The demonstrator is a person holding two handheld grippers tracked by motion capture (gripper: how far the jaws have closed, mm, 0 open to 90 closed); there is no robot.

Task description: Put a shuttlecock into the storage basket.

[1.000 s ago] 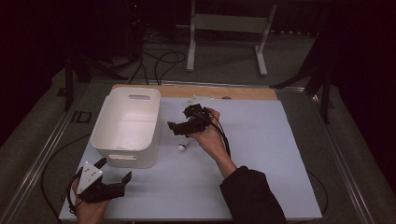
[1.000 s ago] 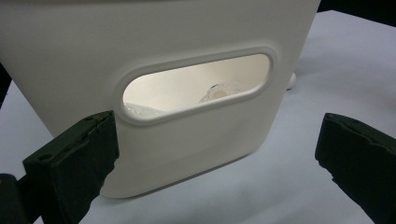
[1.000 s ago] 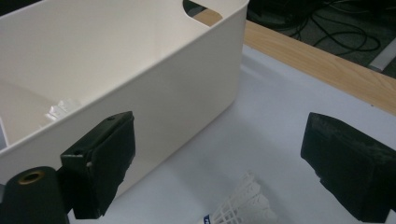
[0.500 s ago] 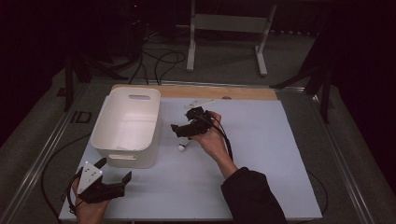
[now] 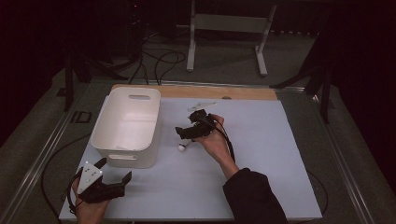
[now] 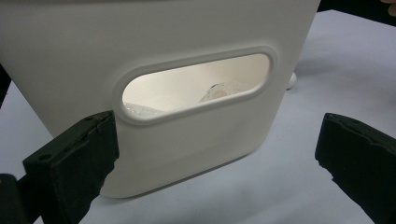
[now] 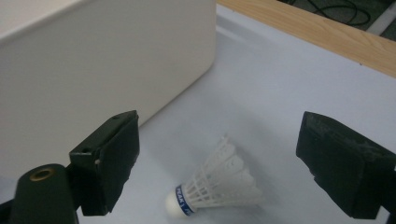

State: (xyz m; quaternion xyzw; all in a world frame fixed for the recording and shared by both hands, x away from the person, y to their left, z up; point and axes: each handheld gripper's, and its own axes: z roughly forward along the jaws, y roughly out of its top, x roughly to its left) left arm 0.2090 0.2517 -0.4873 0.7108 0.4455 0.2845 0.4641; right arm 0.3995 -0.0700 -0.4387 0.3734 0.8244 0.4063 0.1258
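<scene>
Meanwhile the right gripper point(image 7: 219, 163), jaws spread wide, has dropped closer over the shuttlecock point(image 7: 212, 191); left gripper point(image 5: 112, 186) unmoved, open

A metal stand point(image 5: 227, 28) and probably cables point(image 5: 161, 60) behind the table.

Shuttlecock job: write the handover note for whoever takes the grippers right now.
Right gripper: open, held over the shuttlecock, jaws either side of it, not yet gripping.
Left gripper: open, holding nothing, near the table's front edge, facing the handle slot of the white bin.
Shuttlecock: lying on its side on the white table mat, just right of the bin, cork end with a blue band.
Done: something pale already lies inside the bin, seen through the slot; what it is cannot be told.
Left: probably close on the shuttlecock, lift it and drop it into the bin.
</scene>
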